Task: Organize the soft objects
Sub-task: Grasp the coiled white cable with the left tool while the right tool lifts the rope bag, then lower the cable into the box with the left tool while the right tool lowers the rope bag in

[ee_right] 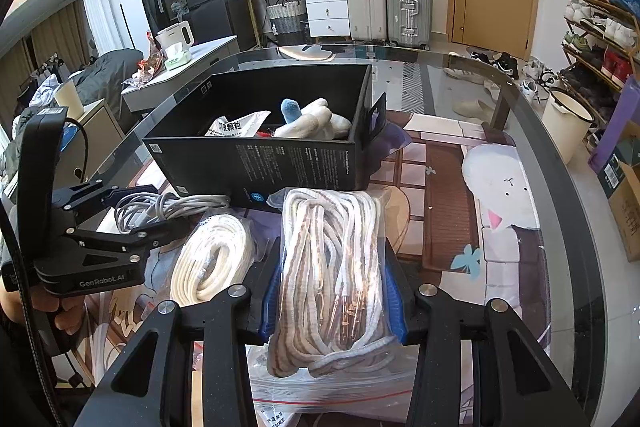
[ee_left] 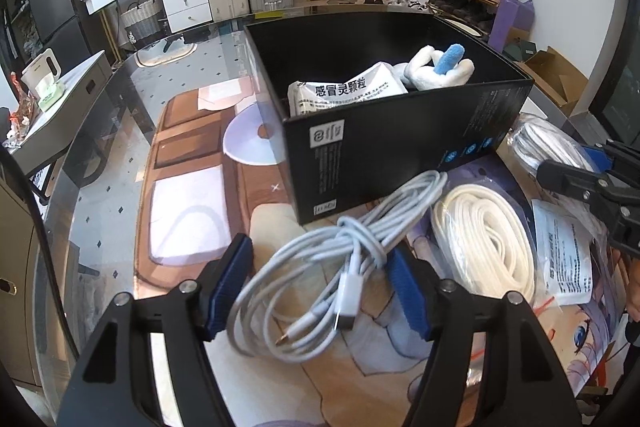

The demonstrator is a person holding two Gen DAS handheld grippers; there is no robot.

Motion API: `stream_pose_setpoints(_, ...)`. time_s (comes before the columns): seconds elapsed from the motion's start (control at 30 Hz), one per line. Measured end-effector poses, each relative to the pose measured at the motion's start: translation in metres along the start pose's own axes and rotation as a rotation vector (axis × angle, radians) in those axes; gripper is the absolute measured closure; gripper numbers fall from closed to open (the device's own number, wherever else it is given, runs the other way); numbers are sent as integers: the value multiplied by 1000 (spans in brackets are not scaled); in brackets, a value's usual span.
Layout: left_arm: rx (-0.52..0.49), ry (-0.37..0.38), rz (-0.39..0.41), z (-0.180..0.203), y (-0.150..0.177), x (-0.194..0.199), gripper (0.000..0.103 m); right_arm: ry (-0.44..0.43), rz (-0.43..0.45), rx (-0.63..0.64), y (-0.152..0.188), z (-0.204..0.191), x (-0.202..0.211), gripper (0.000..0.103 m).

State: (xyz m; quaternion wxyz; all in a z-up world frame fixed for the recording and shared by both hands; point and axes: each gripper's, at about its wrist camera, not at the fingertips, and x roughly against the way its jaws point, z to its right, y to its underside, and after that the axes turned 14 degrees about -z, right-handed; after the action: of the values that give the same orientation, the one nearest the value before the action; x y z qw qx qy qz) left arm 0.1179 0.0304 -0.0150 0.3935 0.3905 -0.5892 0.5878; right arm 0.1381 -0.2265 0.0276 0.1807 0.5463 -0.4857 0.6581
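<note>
Glass bench (ee_right: 500,99): left claw (ee_left: 316,283) gapes around white cable (ee_left: 320,267); right claw (ee_right: 334,297) clamps bagged rope (ee_right: 332,267), its lower end cut off.

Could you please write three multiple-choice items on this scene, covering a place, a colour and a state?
1. Where does the plush toy lie?
A. in the black box
B. on the mat
C. on the floor

2. What colour are the pads on the left gripper?
A. red
B. blue
C. green

3. How does the right gripper stand?
A. wide open over bare mat
B. out of view
C. closed against the bagged rope

Answers: 1 A, the toy sits inside the box walls; 2 B, both pads show blue; 3 C, both pads press the bag's sides.
</note>
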Motion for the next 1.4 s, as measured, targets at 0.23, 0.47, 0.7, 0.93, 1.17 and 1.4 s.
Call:
stream_pose_setpoints(0.23,-46,32,18,3,2,0,51,-1,-1,-2,0,0,-1,60)
stream_pose_setpoints(0.47,-88,66,25,7,14,10,75,-3,-1,4,3,-1,-2,60)
stream_pose_setpoints(0.7,-61,109,46,-6,24,21,76,-6,2,13,2,-2,-1,60)
stream_pose_setpoints(0.93,-38,152,106,-11,29,43,76,-15,34,25,1,-6,7,60)
stream_pose_setpoints(1.17,-18,170,173,-18,21,65,75,-23,102,45,-4,-13,27,60)
stream_pose_setpoints(1.4,-9,188,236,-20,0,82,75,-20,150,68,-21,-21,38,60)
